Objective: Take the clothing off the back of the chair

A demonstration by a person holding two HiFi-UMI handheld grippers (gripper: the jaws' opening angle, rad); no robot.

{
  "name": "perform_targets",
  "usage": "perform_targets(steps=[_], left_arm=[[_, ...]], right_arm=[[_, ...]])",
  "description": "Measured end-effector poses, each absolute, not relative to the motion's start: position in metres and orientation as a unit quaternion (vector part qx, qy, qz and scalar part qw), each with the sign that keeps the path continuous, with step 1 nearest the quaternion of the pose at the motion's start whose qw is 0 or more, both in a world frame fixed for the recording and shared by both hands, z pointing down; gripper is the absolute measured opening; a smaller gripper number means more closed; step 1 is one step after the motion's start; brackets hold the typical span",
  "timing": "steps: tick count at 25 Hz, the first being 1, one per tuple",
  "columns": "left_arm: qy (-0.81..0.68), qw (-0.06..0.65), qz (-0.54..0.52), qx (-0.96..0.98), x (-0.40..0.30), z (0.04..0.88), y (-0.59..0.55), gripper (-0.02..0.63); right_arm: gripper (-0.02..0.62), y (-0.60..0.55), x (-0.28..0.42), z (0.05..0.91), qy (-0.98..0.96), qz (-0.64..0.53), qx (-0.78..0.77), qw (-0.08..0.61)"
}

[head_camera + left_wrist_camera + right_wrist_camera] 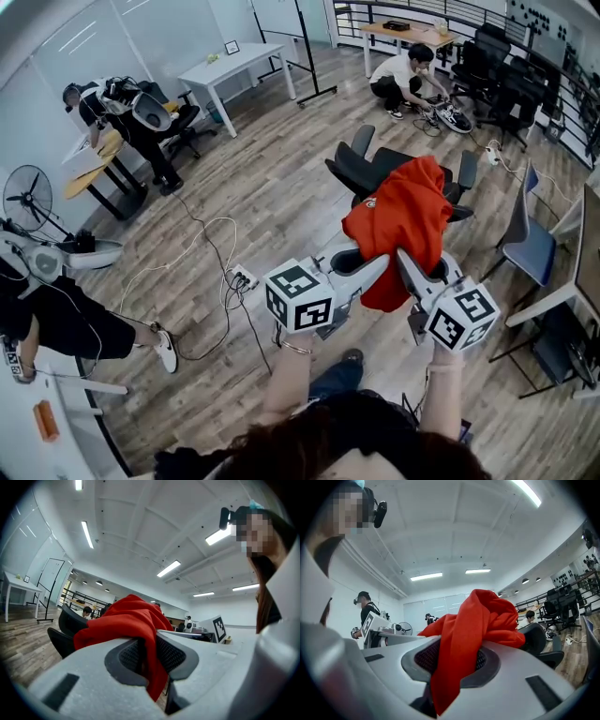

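Observation:
A red garment [403,220] hangs bunched in the air in front of a black office chair [375,169], held up between both grippers. My left gripper [373,270] is shut on the cloth's lower left edge, and my right gripper [406,261] is shut on it just to the right. In the left gripper view the red garment [131,620] runs down through the left gripper [145,660], with the black chair [65,625] behind it. In the right gripper view a thick fold of the garment [483,616] is pinched in the right gripper [454,663]. Whether the cloth still touches the chair's back I cannot tell.
A power strip [242,277] with trailing cables lies on the wood floor to the left. A blue chair [530,246] and a desk stand at the right. A white table [234,64] is at the back. A person crouches [405,80] at the back, and others stand at the left [127,112].

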State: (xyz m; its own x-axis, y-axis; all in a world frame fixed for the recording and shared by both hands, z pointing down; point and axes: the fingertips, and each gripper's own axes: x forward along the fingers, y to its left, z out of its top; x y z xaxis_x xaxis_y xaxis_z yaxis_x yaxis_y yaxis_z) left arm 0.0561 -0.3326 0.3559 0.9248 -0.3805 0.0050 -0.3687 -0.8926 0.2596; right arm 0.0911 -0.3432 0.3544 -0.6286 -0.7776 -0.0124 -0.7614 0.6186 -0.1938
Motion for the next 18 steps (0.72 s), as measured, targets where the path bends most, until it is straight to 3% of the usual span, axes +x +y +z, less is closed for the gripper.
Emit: perform_targets(steps=[18], left_arm=[[-0.215, 0.122, -0.04, 0.968, 0.047, 0.35, -0.261, 0.071]], right_arm=[[0.094, -0.272, 0.08, 0.347, 0.911, -0.063, -0.405, 0.039]])
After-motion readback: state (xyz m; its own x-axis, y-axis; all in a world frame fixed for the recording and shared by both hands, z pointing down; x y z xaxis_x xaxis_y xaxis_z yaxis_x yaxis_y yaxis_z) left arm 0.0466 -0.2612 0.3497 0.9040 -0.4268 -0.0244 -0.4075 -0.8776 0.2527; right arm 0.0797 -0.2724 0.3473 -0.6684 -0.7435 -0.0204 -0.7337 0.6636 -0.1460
